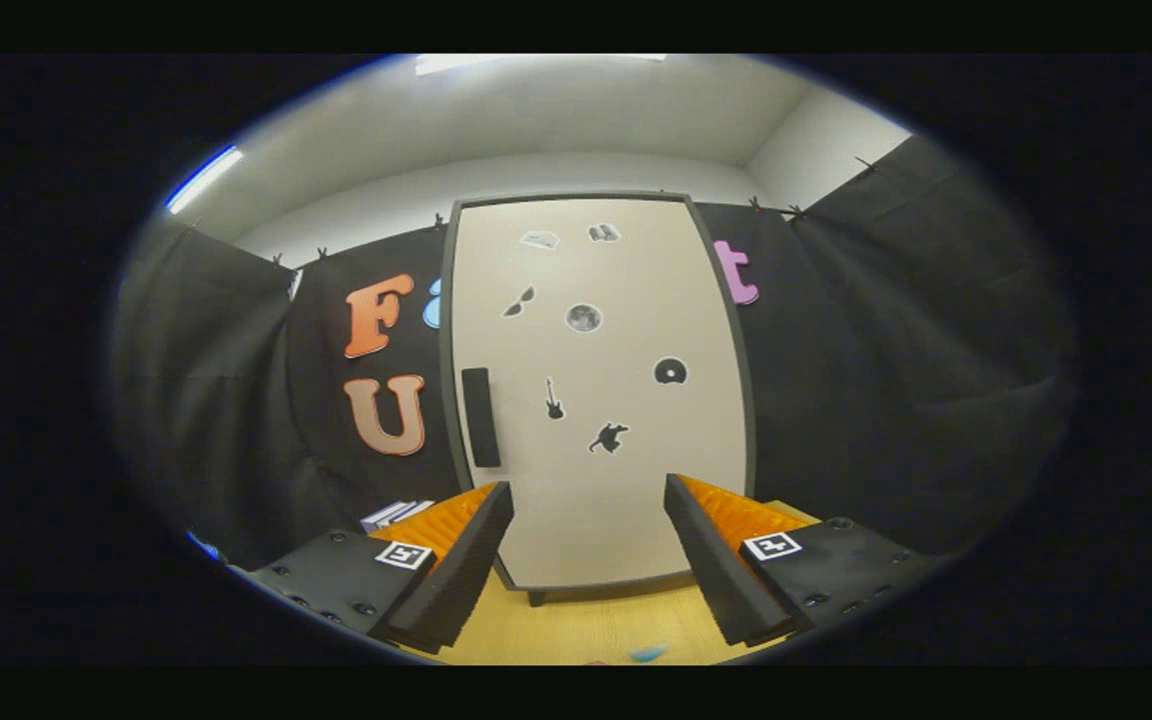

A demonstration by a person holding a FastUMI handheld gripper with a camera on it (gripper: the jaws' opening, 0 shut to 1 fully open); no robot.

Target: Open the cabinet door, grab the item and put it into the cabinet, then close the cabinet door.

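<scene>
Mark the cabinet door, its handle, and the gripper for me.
cabinet door (626,470): gripper view, bare lower panel.
handle (480,416): gripper view, middle of the dark bar.
gripper (588,500): gripper view, open, midway between fingertips.

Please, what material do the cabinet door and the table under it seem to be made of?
Cabinet door: likely painted or laminated board, matte cream face, dark rim, flat stickers, a dark handle. Table: looks like light wood or wood laminate, with a yellowish tone. The tongs are open ahead of the door, holding nothing.
</scene>
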